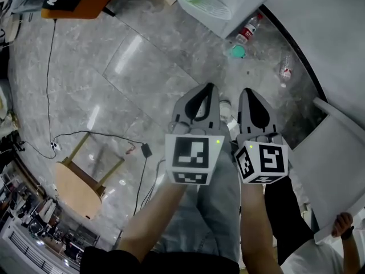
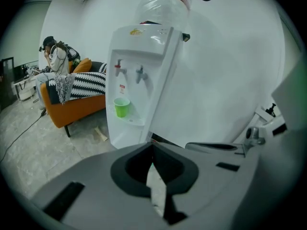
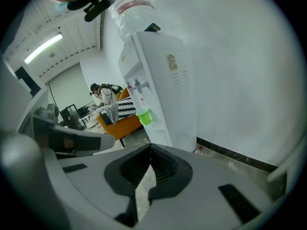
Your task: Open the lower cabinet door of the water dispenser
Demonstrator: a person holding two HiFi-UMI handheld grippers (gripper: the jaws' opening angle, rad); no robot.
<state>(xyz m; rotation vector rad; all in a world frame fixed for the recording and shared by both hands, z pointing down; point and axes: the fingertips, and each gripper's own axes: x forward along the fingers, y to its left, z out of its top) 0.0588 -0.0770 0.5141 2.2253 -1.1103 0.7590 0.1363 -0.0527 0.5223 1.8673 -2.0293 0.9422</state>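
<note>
Our left gripper [image 1: 209, 88] and right gripper [image 1: 250, 91] hang side by side, just apart, over the grey stone floor [image 1: 114, 67]. Each has its jaws pressed together with nothing between them; the left gripper view and the right gripper view both show the tips meeting on empty air. We judge they are carried closed because no grip is wanted yet: the door is not within reach.

Ahead of them, on the far side of the floor, the white water dispenser [image 2: 139, 80] stands against the wall. A clear bottle [image 2: 163, 4] is upended on top of it, and a green cup [image 2: 121, 107] is parked on its drip tray under the taps. The lower cabinet door sits beneath that tray. Only its top strip shows above the left gripper's body, and we can make out no handle. Both grippers tilt downward toward it, well apart from it.

A plastic bottle [image 1: 248, 28] lies on the floor at the dispenser's right, and an orange sofa [image 2: 76, 107] stands to the far left.
</note>
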